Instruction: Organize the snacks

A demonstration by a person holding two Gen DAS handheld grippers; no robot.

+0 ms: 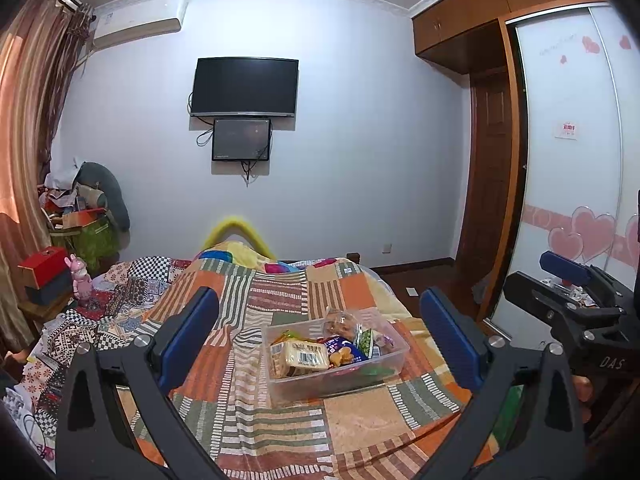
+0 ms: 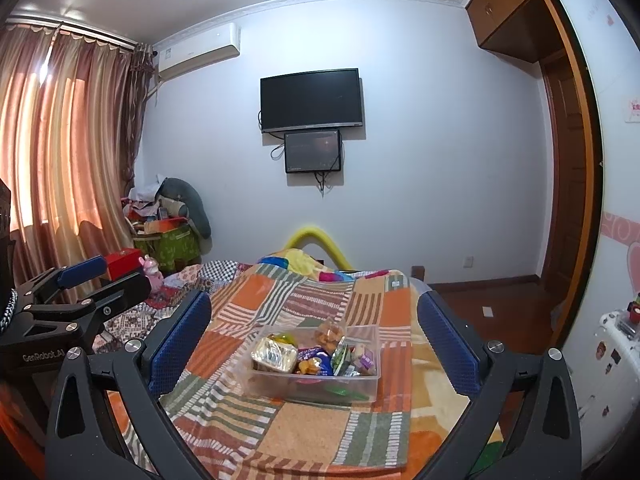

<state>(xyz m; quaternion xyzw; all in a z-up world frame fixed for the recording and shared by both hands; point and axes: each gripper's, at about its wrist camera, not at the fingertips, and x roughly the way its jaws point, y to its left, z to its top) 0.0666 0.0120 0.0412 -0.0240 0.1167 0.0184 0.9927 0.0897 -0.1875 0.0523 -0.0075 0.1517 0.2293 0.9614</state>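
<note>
Snacks (image 1: pixel 320 350) are held in a clear plastic bin (image 1: pixel 394 360), which is taken as the landmark. The bin is set on the patchwork blanket (image 1: pixel 256 420) of a bed, and it is seen from both wrist views. Inside the bin, a pale barcoded packet (image 1: pixel 298 358) lies at the side toward the curtains (image 2: pixel 68 128). A blue packet (image 1: pixel 344 350) and a green packet (image 1: pixel 366 340) are lodged beside it, and a clear bag of brown pieces (image 1: pixel 340 320) stands at the far edge.

The left gripper (image 1: pixel 320 336) is positioned short of the bin, with its jaws spread wide. The bin is framed between the two blue pads, but it is touched by neither. Nothing is held.

The right gripper (image 2: pixel 314 338) is likewise positioned short of the bin and is opened wide. The bin lies between its pads without contact, and nothing is held. Only part of the right gripper is visible at the edge of the left wrist view.

Beyond the bin, a black television (image 2: pixel 312 102) is mounted on the far wall, with a smaller screen (image 2: pixel 313 152) fixed below it. A wardrobe (image 1: pixel 568 160) with heart decals stands on the side of the bin away from the curtains.
</note>
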